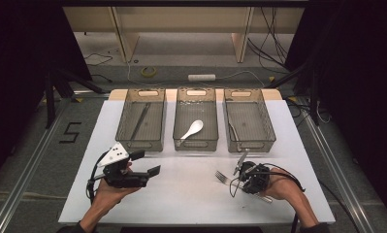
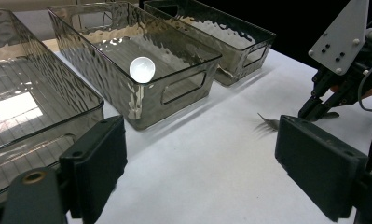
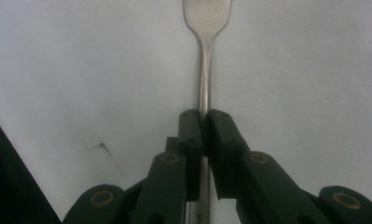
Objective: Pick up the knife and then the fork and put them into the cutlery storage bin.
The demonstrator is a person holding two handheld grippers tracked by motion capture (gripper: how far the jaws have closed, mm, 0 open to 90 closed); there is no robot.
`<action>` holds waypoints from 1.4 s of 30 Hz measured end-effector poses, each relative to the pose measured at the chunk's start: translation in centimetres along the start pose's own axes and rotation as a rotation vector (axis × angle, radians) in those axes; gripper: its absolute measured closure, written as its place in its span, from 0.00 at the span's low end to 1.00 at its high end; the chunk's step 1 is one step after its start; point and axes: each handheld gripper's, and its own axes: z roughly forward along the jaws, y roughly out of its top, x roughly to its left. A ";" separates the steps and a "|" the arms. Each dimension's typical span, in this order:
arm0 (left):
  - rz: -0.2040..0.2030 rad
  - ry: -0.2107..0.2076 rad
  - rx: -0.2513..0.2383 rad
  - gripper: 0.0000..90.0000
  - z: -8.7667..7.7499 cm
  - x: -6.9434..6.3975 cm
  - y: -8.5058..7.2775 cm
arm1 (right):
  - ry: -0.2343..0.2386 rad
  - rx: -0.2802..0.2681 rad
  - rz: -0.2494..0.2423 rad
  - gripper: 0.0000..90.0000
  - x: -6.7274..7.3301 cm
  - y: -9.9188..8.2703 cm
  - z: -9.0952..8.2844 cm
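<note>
Right tool (image 3: 204,116) clamped fork (image 3: 205,70) at handle; fork lay flat near bench (image 1: 181,199) front-right corner. Left tool (image 2: 197,163) gaped empty, front-left. Judged: lift level before carrying toward right bin (image 1: 268,141), 3rd of 3.

Right gripper (image 1: 243,175) on fork (image 1: 223,177), white table (image 1: 191,194)

Fork (image 3: 205,70): silver metal, plain. Right gripper (image 3: 205,116): black jaws, brass-coloured rivets. Left gripper (image 1: 145,162): black jaws, grey three-cornered plate with dark dots. Spoon (image 1: 192,129): white, glossy. Three bins (image 1: 140,144): smoky grey-brown, see-through, rippled walls, fine ribbed floor. Table (image 1: 191,194): white, one small dark mark near fork. Floor (image 1: 31,145): grey, black "5" marked, yellow tape roll farther back.
</note>
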 end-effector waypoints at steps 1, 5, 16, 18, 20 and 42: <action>-0.003 0.000 -0.003 0.18 0.0 0.0 0.0 | -0.001 -0.004 0.000 0.94 0.1 0.0 0.0; -0.002 0.000 -0.002 0.18 0.0 0.0 0.0 | -0.007 -0.028 0.011 0.94 0.0 0.0 -0.5; -0.004 0.001 -0.004 0.18 0.0 0.0 0.0 | 0.029 -0.223 0.099 0.94 -1.2 -0.7 -2.9; -0.006 0.000 -0.004 0.18 0.0 0.0 0.0 | 0.033 -0.259 0.121 0.94 -1.5 -0.9 -3.2; -0.006 0.001 -0.005 0.18 0.0 0.0 0.0 | 0.034 -0.291 0.149 0.94 -1.9 -1.0 -3.5; -0.005 0.008 -0.010 0.18 0.0 0.0 0.0 | 0.026 -0.519 0.271 0.94 -4.6 -1.6 -5.9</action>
